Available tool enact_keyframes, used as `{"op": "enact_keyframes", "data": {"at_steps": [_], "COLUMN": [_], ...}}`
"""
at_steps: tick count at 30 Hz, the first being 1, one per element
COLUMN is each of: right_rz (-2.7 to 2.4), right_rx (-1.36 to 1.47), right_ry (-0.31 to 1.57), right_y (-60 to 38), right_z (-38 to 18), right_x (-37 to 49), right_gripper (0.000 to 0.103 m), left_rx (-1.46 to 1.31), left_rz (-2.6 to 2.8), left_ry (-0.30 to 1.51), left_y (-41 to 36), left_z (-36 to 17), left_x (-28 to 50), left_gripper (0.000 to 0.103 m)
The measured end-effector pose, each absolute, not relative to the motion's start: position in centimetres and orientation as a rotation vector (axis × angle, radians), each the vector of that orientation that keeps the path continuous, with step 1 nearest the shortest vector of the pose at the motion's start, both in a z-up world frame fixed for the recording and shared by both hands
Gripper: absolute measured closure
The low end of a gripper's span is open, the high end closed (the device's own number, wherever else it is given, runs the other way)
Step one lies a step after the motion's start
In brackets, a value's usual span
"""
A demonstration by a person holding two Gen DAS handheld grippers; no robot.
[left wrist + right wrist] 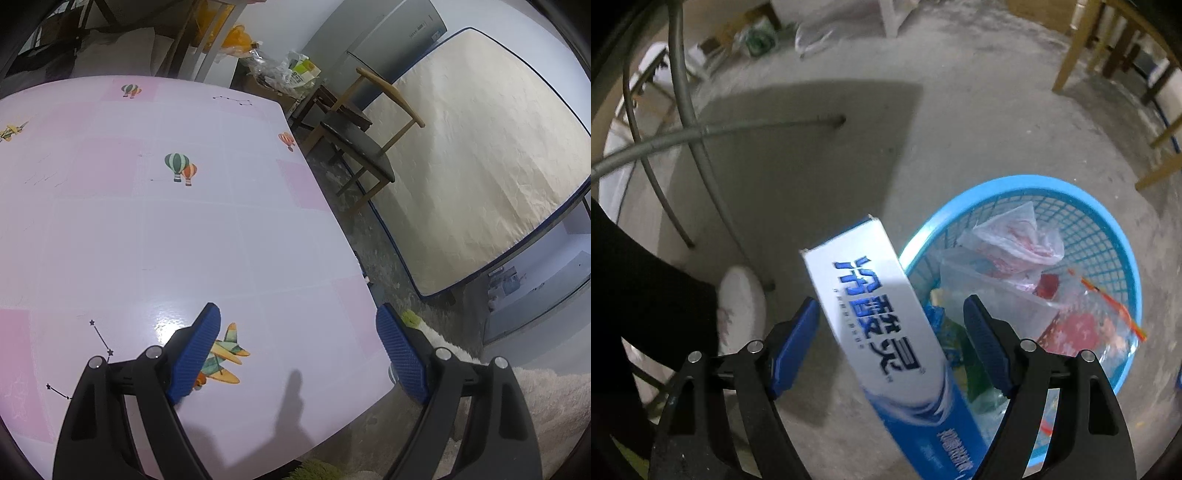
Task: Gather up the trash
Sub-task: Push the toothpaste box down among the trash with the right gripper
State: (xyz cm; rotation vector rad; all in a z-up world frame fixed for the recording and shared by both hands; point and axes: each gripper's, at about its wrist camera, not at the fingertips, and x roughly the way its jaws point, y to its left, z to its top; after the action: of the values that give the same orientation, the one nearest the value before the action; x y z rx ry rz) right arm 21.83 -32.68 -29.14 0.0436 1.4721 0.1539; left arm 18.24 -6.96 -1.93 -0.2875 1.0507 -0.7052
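Right wrist view: right gripper (890, 332) open wide around a loose toothpaste box (886, 332), lower centre, beside blue basket (1123, 251); left gripper (297, 343) gapes empty.

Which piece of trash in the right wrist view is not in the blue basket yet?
The white-and-blue box, between the right tool's fingers above the floor beside the basket. The plastic bags already lie inside.

A lived-in home: patterned table (184, 229), wooden chair (369, 147), leaning mattress (480, 166), bare concrete floor (960, 110).
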Motion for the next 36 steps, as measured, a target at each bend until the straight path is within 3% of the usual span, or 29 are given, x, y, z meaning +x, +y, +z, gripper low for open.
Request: {"op": "enact_keyframes", "data": {"at_steps": [2, 4, 9, 14, 24, 30, 36], "right_rz": [0.15, 0.121, 0.029, -0.231, -0.516, -0.622, -0.636], "right_rx": [0.049, 0.073, 0.186, 0.487, 0.731, 0.675, 0.667], "right_ry": [1.479, 1.454, 1.28, 0.928, 0.612, 0.644, 0.68], "right_y": [-32.9, -33.7, -36.3, -41.5, -41.1, -39.8, -39.5], "right_z": [-29.3, -28.8, -24.7, -19.5, -21.3, -23.6, -23.4], "right_x": [22.0, 21.7, 19.8, 16.4, 13.5, 13.1, 11.2], "right_gripper": [0.052, 0.054, 0.055, 0.055, 0.055, 0.052, 0.056], "left_rx": [-0.284, -0.281, -0.272, -0.272, -0.266, -0.276, -0.278], "left_rz": [-0.707, -0.71, -0.716, -0.72, -0.708, -0.695, -0.698], "left_ry": [1.055, 1.056, 1.066, 1.075, 1.076, 1.081, 1.075], "left_y": [-7.2, -7.4, -8.0, -8.3, -8.6, -8.2, -8.1], "left_z": [-1.9, -1.9, -1.9, -2.2, -2.2, -2.4, -2.3], "left_x": [18.3, 18.3, 18.4, 18.6, 18.6, 18.7, 18.7], "left_gripper": [0.019, 0.019, 0.019, 0.019, 0.019, 0.019, 0.019]}}
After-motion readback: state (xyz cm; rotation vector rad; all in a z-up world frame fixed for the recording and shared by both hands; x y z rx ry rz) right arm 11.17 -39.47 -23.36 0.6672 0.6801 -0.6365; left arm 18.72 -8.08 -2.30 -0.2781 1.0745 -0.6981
